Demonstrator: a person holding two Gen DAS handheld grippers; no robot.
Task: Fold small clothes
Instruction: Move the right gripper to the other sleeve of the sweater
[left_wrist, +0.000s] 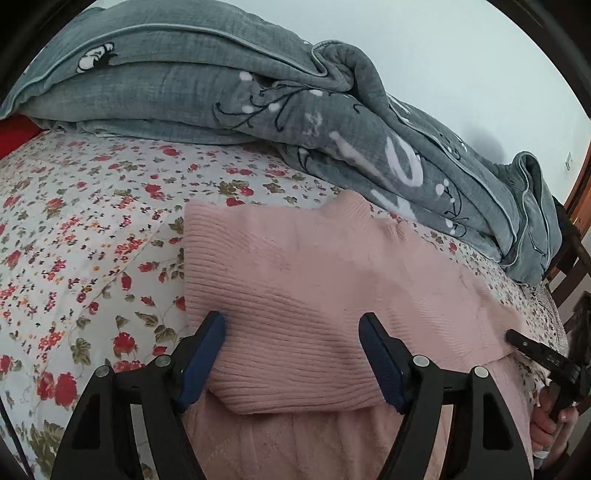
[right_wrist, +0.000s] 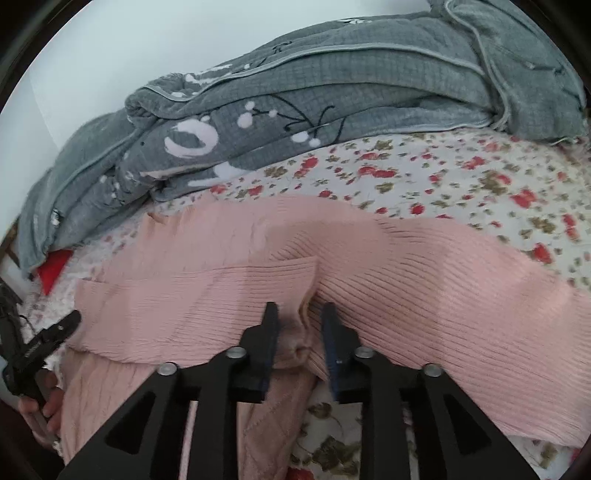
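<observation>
Flowered bedsheet (left_wrist: 92, 240) at left of frame, my left gripper (left_wrist: 291, 332) spread wide over the pink ribbed sweater (left_wrist: 295, 288) at centre, grey blanket (left_wrist: 258, 92) heaped above, my right gripper (right_wrist: 299, 314) pinching a sweater fold.

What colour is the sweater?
Pink, ribbed knit sweater; clearest in the left wrist view.

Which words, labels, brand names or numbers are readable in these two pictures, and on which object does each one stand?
No text can be read with certainty.
Grey blanket: large white shapes that may be letters, distorted by folds, not readable.
Other hand-held gripper at the edge of each view: small pale print on the black body, too small and blurred to read.
Pink ribbed sweater and floral bedsheet: no text.
</observation>
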